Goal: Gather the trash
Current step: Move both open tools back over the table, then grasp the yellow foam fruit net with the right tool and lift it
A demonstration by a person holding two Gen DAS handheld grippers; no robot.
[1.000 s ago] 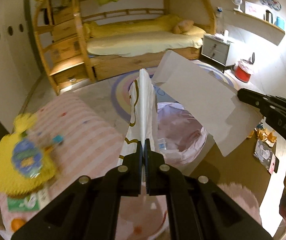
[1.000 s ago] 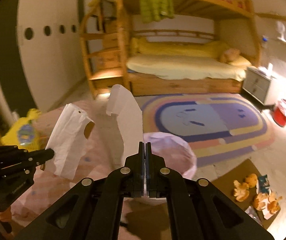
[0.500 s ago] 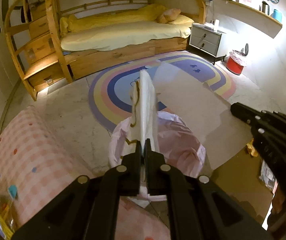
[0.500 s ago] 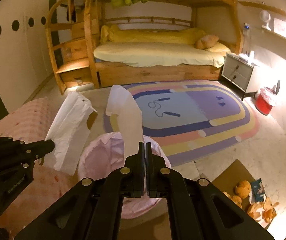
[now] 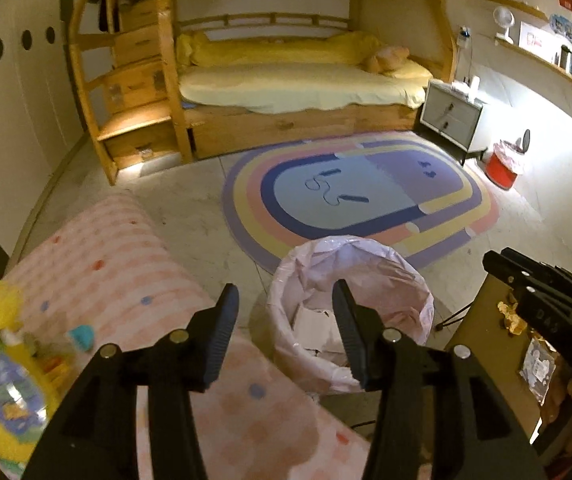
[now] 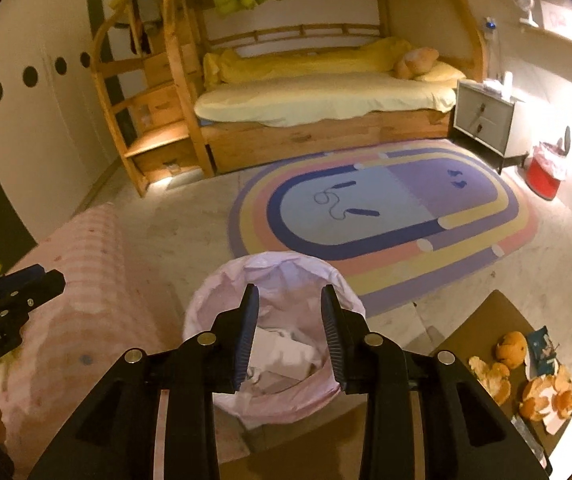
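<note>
From the left wrist view, the left gripper [image 5: 286, 296] is hanging over the floor with its jaws spread wide and nothing between them, right above the edge of the pink-lined trash bin [image 5: 413, 280]. White paper [image 5: 311, 326] is sitting down inside the bin. The right gripper [image 5: 497, 264] is poking in from the right over a brown table [image 5: 481, 340], and from here it's impossible to tell how its jaws are standing. Over in the right wrist view, the right gripper [image 6: 289, 294] is hovering directly above the same bin [image 6: 206, 304], jaws apart and empty, with crumpled paper [image 6: 282, 354] lying inside. Orange peels [image 6: 541, 396] are sitting on the table at lower right.
</note>
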